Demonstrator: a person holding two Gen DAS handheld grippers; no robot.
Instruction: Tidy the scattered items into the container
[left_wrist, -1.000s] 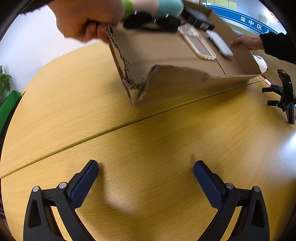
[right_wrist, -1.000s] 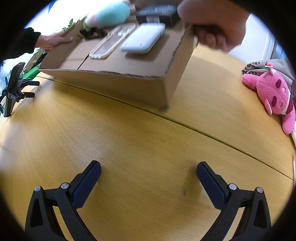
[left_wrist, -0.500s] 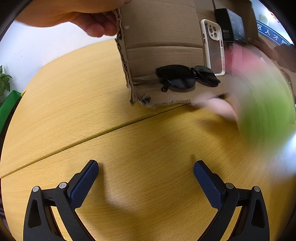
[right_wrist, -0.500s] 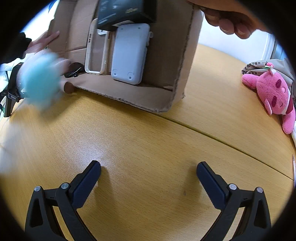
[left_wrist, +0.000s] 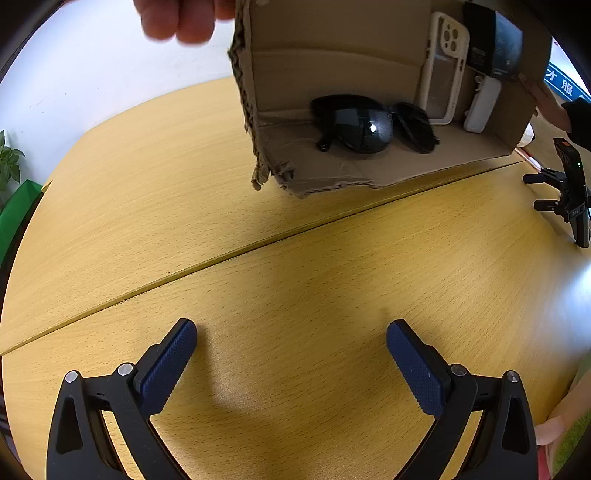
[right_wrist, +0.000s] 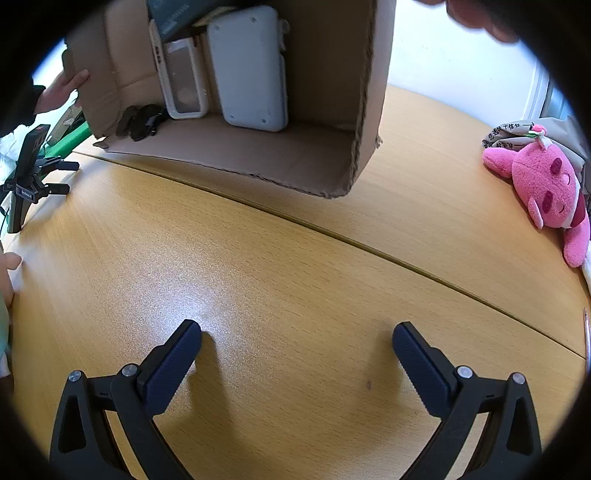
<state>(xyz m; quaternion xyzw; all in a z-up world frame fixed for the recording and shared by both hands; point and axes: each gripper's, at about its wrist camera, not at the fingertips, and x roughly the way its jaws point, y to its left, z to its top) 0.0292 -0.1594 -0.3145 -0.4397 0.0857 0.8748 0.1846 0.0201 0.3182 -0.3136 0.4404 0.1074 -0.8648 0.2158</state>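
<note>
A cardboard box (left_wrist: 332, 51) is held tipped on its side by a person's hands, its open face toward me; it also shows in the right wrist view (right_wrist: 325, 92). Inside lie black sunglasses (left_wrist: 369, 123) (right_wrist: 142, 120), a clear phone case (left_wrist: 445, 86) (right_wrist: 181, 77), a white power bank (right_wrist: 251, 70) (left_wrist: 482, 105) and a black box (left_wrist: 495, 44). My left gripper (left_wrist: 291, 354) is open and empty over the wooden table (left_wrist: 258, 280). My right gripper (right_wrist: 297, 350) is open and empty, well short of the box.
A pink plush toy (right_wrist: 546, 188) lies at the table's right edge. A black phone tripod (left_wrist: 570, 192) (right_wrist: 27, 173) stands beside the box. A soft green and pink toy (left_wrist: 565, 439) peeks in at the lower right of the left wrist view.
The person has tipped the box from nearly flat to standing on its side. A green and teal plush toy tumbled out and off to the side. The other items slid to the lower wall. My grippers stayed still.
</note>
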